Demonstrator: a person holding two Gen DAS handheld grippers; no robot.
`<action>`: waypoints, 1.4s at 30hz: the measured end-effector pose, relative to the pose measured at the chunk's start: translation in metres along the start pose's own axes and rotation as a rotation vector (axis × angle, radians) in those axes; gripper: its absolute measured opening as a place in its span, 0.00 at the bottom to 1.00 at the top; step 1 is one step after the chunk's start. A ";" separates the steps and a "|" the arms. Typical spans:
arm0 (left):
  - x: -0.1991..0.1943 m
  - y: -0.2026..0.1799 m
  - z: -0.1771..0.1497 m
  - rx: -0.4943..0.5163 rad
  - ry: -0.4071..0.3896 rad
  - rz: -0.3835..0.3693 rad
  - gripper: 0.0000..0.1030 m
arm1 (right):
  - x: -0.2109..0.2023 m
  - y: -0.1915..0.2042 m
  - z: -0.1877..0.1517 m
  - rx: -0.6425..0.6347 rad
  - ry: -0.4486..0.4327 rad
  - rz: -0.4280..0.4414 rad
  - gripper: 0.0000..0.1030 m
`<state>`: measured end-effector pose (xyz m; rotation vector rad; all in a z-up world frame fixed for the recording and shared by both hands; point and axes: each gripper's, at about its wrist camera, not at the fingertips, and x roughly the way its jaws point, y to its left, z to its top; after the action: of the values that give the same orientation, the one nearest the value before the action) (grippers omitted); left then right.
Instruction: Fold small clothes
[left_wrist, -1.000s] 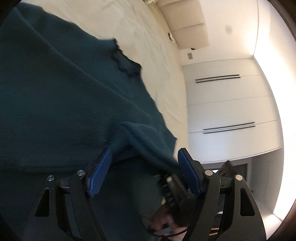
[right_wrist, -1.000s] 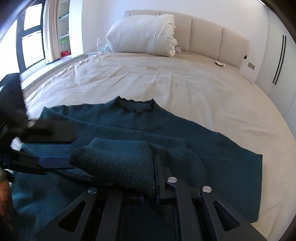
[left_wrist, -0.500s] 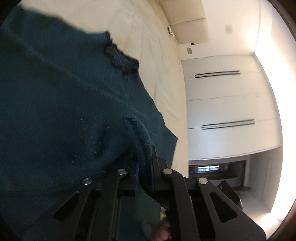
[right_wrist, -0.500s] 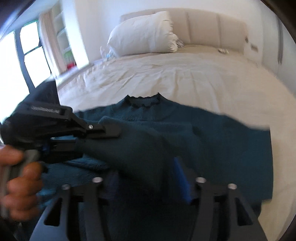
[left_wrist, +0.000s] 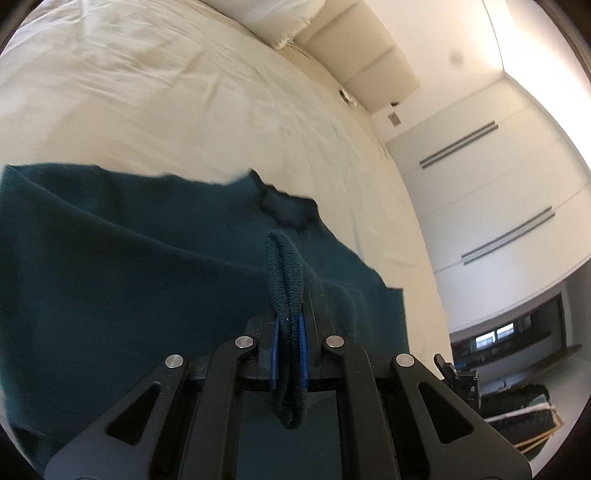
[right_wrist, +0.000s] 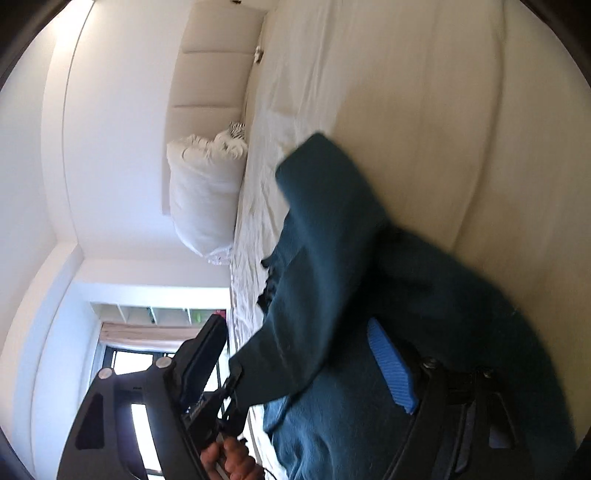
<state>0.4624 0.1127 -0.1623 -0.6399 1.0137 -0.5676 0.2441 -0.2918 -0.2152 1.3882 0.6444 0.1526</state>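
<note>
We logged the fold as begun but far from finished. The sweater (left_wrist: 147, 277) lay on the bed (left_wrist: 184, 92), filling the lower left and centre of the left wrist frame, its collar (left_wrist: 284, 210) at mid-frame, pointing toward the headboard (left_wrist: 369, 62).

The left tool (left_wrist: 288, 332) was clamped on a ribbed edge (left_wrist: 284, 266) of the sweater, probably a cuff or hem; the blue pads (left_wrist: 301, 332) pressed the knit from both sides, and a loop of it stood up past the tips.

The right tool (right_wrist: 306, 354) stood with its jaws apart. One blue pad (right_wrist: 391, 369) showed at lower right, the other finger (right_wrist: 199, 354) at lower left. Sweater fabric draped between and over them, but we could not see the tool pinching it; we judged it not gripping. The right view was rolled sideways and blurred.

Done so far, by our judgement: one part lifted, perhaps partly laid over the body. The blur kept us from confirming a finished crease.

Left: carry the held edge across, release it, fold the rest, flatten. A pillow (right_wrist: 199, 195) lay at the head of the bed, well apart from the work.
</note>
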 end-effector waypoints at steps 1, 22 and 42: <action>-0.006 0.004 0.000 -0.004 -0.010 -0.006 0.07 | 0.000 -0.002 0.002 0.029 -0.004 0.020 0.80; 0.011 0.042 0.005 -0.108 0.015 -0.041 0.07 | 0.044 0.000 0.002 0.119 0.068 0.073 0.80; 0.021 0.038 0.010 -0.116 0.030 -0.085 0.07 | 0.031 -0.001 0.046 0.030 -0.090 0.090 0.74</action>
<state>0.4857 0.1258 -0.1977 -0.7823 1.0571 -0.5976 0.2923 -0.3174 -0.2249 1.4455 0.5120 0.1520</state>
